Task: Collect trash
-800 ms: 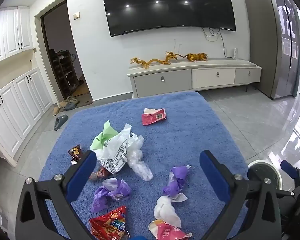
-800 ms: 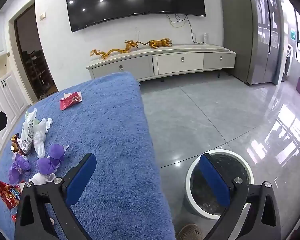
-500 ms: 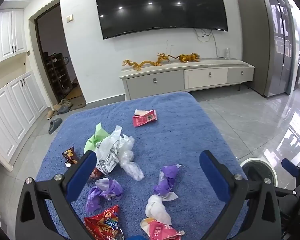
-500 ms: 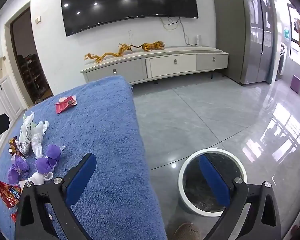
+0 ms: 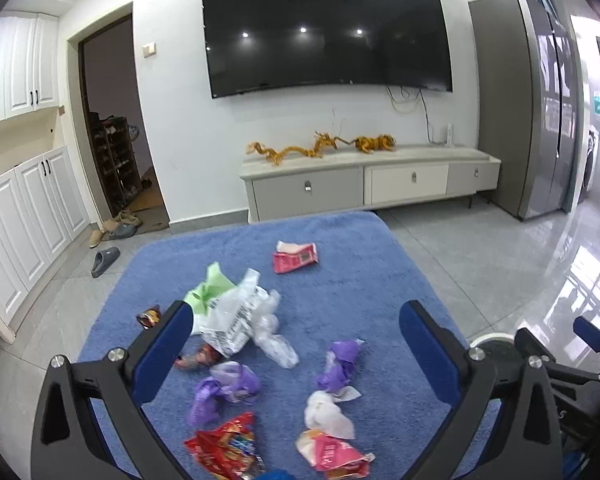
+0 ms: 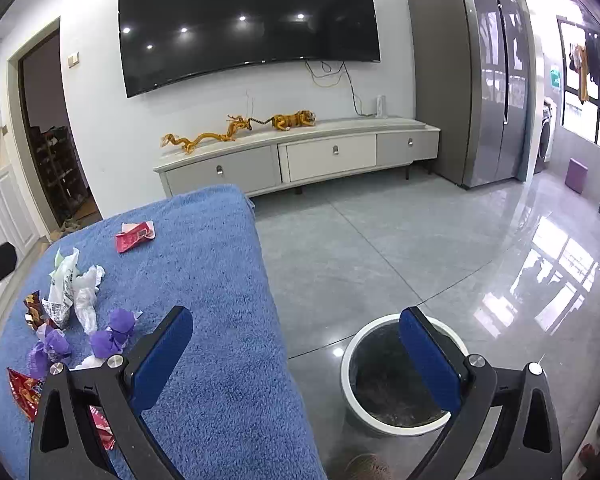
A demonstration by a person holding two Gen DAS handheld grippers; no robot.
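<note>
Below, the white bin (image 6: 404,376) holds dark debris; both grippers (image 5: 296,344) (image 6: 296,344) gape, gripping nothing.

The left gripper (image 5: 296,354) was held level, looking forward, its blue-padded fingers (image 5: 167,343) spread wide with nothing between them. The right gripper (image 6: 296,354) sat the same way, jaws fully apart and empty, its fingers (image 6: 429,356) clear of any contact. Seen from the left wrist, it stood off to the right (image 5: 560,364)

We see wrappers (image 5: 296,262) near the table's (image 5: 360,280) far edge, crumpled bags (image 5: 236,316) toward its left edge, and a bin (image 6: 396,376) on the floor (image 6: 380,248) off its right edge.
</note>
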